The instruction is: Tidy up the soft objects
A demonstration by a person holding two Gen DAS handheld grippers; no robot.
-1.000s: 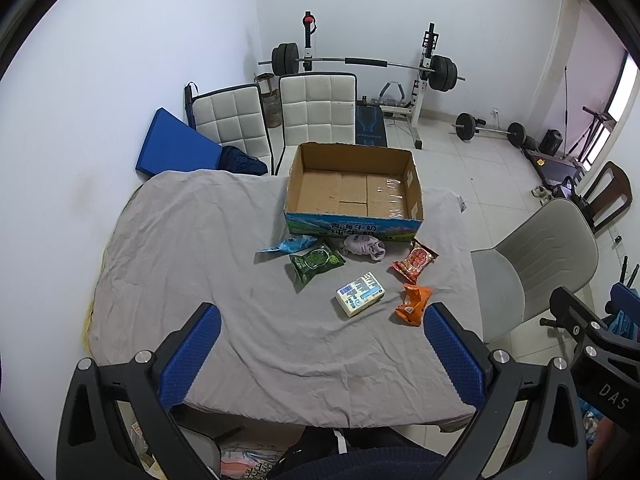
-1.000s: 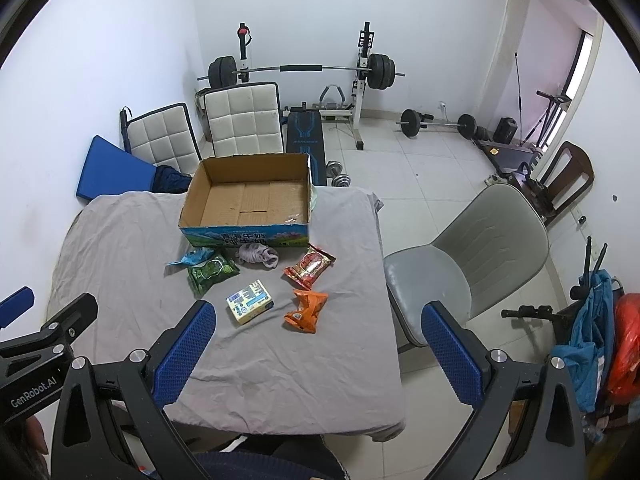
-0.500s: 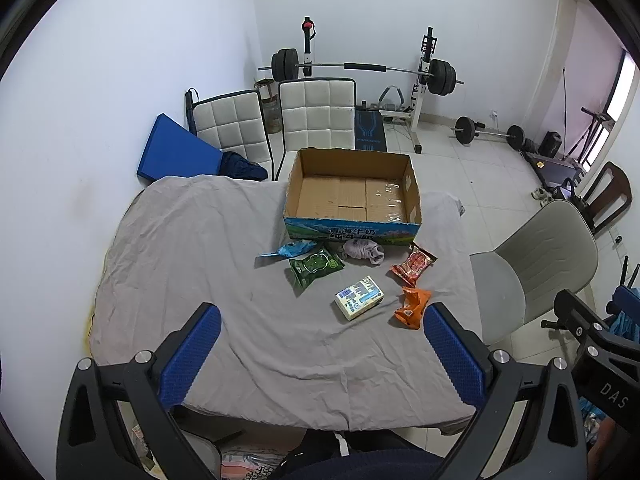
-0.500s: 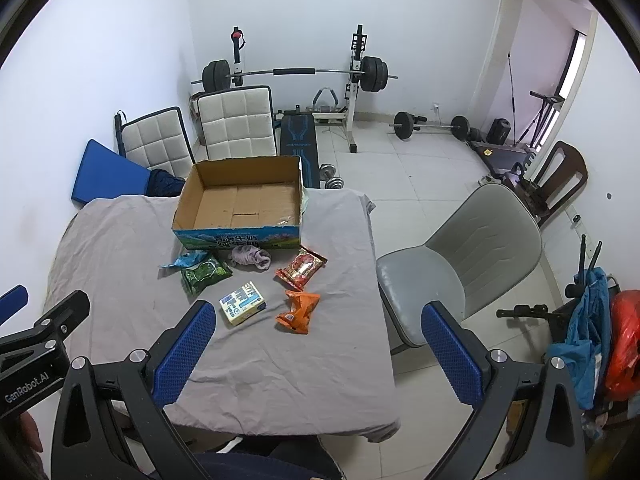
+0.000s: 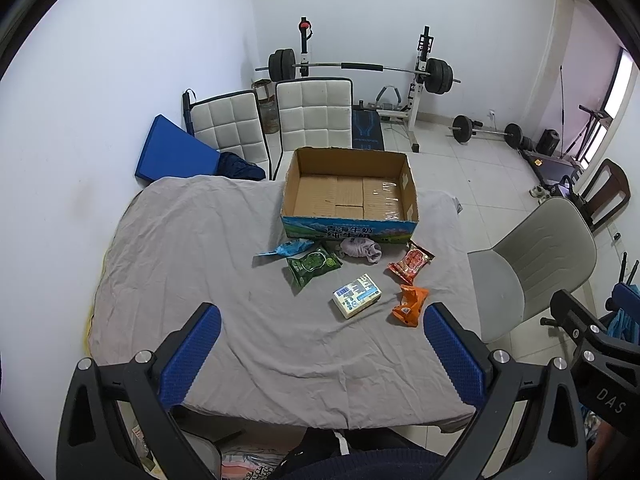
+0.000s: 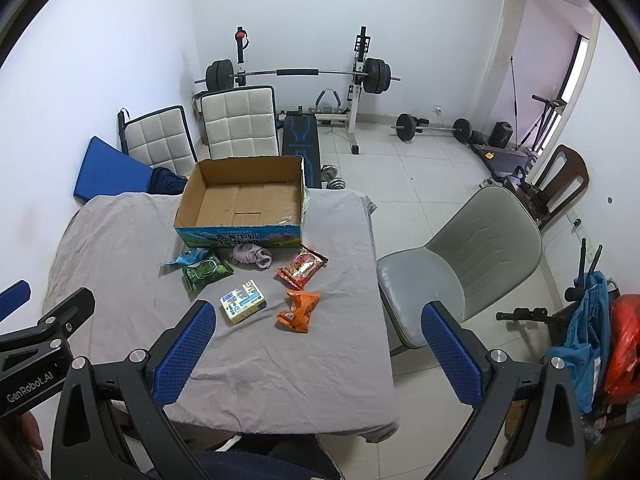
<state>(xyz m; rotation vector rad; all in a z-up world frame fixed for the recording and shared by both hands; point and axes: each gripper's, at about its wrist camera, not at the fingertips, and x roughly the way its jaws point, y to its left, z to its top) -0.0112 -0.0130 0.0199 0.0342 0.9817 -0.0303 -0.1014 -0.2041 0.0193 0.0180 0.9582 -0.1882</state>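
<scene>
An open empty cardboard box (image 5: pixel 348 192) (image 6: pixel 240 200) stands at the far side of the grey-clothed table (image 5: pixel 192 248) (image 6: pixel 288 360). In front of it lie a light blue packet (image 5: pixel 290 247), a green packet (image 5: pixel 313 264) (image 6: pixel 206 273), a balled grey sock (image 5: pixel 360 249) (image 6: pixel 252 257), a red packet (image 5: pixel 412 266) (image 6: pixel 303 267), a white tissue pack (image 5: pixel 357 295) (image 6: pixel 243 301) and an orange packet (image 5: pixel 410 305) (image 6: pixel 299 310). My left gripper (image 5: pixel 320 354) and right gripper (image 6: pixel 316 350) are open and empty, held high above the table's near edge.
A grey chair (image 6: pixel 460 264) stands right of the table. Two white padded chairs (image 5: pixel 280 124) and a blue mat (image 5: pixel 172 152) are behind it. A barbell rack (image 6: pixel 296 76) and dumbbells (image 6: pixel 434 126) stand at the back wall.
Both grippers have risen and drawn back slightly, so the table and objects look a little smaller. Nothing on the table has moved.
</scene>
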